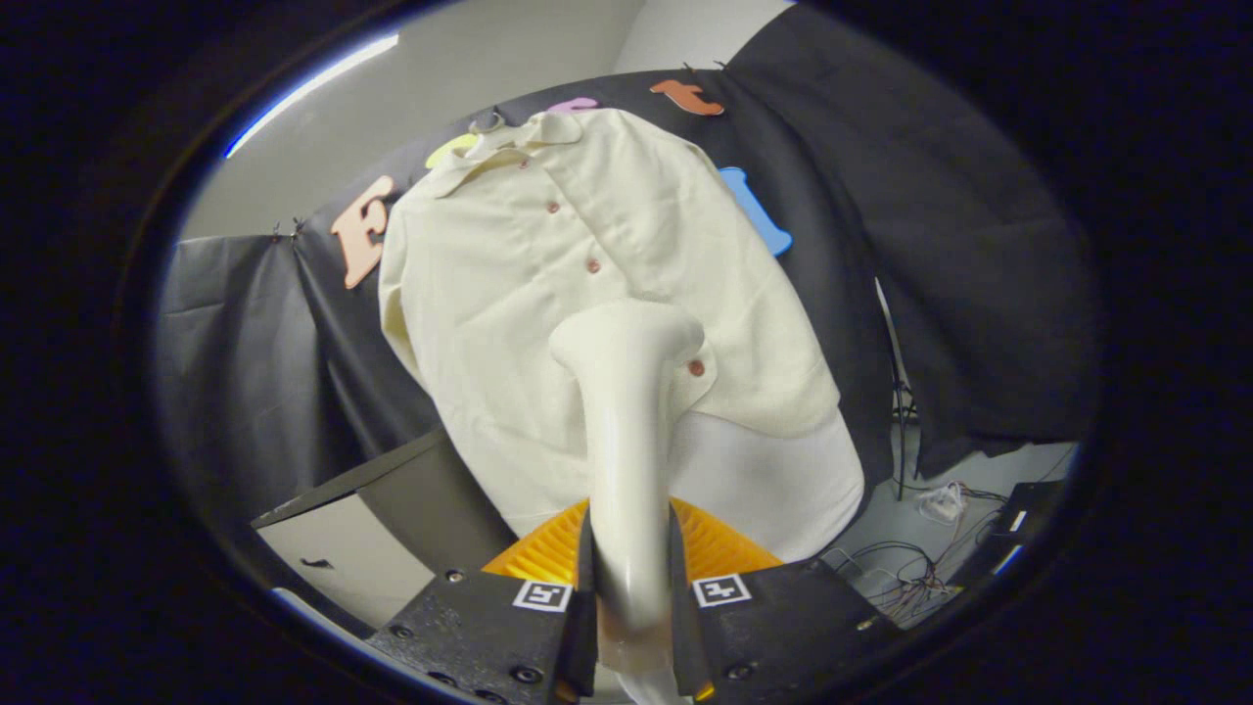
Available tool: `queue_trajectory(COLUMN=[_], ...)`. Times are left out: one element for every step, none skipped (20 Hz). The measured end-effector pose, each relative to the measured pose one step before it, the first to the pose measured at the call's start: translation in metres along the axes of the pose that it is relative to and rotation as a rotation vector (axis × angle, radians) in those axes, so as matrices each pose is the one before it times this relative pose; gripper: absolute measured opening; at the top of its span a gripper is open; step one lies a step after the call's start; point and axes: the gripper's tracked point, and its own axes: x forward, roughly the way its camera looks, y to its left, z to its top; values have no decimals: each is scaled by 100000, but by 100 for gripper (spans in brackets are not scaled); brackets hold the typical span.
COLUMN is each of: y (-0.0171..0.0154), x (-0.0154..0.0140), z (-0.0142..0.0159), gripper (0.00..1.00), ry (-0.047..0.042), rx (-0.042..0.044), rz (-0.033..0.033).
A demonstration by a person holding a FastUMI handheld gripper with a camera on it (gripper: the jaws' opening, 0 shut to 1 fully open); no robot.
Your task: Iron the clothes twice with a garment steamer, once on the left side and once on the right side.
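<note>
- Gripper [631, 587] fingers are closed on the handle of the garment steamer [626, 411], one finger pressing each side of it.
- Steamer head points forward, beyond the fingers, and lies over the lower front of the shirt [578, 284]; whether it touches the cloth, I cannot tell.
- Cream shirt with small reddish buttons [592, 265] hangs on the black booth wall [910, 245], collar at top.
- Orange ribbed part [548, 553] shows just behind the fingers.
- Cables [910, 573] lie on the floor, to the right of the shirt.
</note>
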Motion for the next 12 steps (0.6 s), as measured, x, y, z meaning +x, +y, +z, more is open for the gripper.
queue_trajectory(y=[1472, 1406, 1335, 1232, 1468, 1529, 1530, 1607, 1671, 1773, 1794, 1743], x=[-723, -697, -770, -829, -915, -960, -912, -1033, -963, -840, -814, -682], z=[-274, -276, -168, -177, -203, -188, -134, -214, -334, -251, -202, -428], gripper=[31, 31, 31, 31, 31, 31, 31, 31, 31, 31, 30, 30], ry=[383, 201, 22, -93, -42, -342, -827, -475, -287, -274, -32, 389], rx=[-34, 29, -632, -87, -435, -368, -964, -1058, -1351, -1217, -1174, -1360], rz=[1819, 1680, 1255, 944, 1381, 1355, 1253, 1454, 1900, 2040, 2137, 2034])
